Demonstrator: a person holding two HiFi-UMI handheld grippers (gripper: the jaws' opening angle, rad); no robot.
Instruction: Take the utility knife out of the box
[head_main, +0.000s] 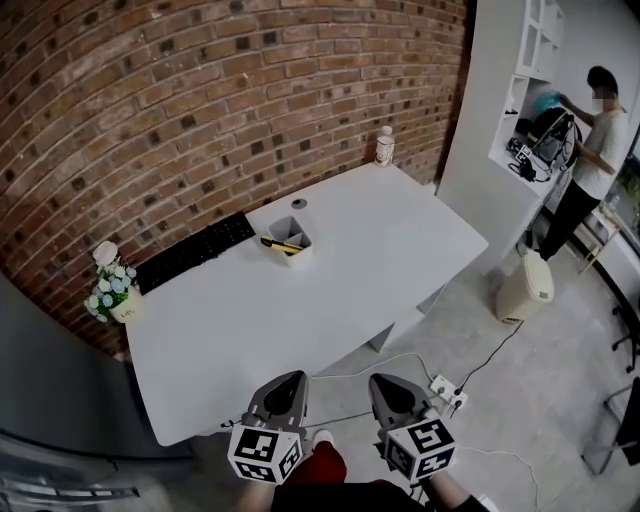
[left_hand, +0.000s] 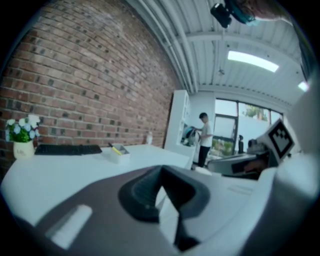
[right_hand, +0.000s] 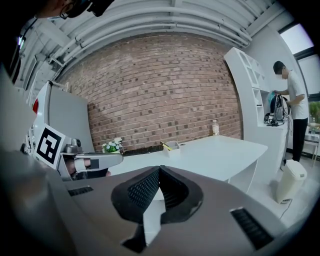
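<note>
A small white open box (head_main: 291, 239) stands on the white table (head_main: 330, 290) near the keyboard, with the yellow-and-black utility knife (head_main: 281, 244) lying in it, one end sticking out. The box (left_hand: 119, 151) shows far off in the left gripper view, and the box (right_hand: 171, 149) likewise in the right gripper view. My left gripper (head_main: 285, 381) and right gripper (head_main: 386, 384) hang side by side off the table's near edge, well short of the box. Both have their jaws together with nothing between them.
A black keyboard (head_main: 195, 250) lies along the brick wall. A flower pot (head_main: 112, 294) stands at the table's left end and a bottle (head_main: 384, 146) at the far corner. A person (head_main: 592, 150) stands by white shelves at the right. A bin (head_main: 524, 288) and power strip (head_main: 447, 392) are on the floor.
</note>
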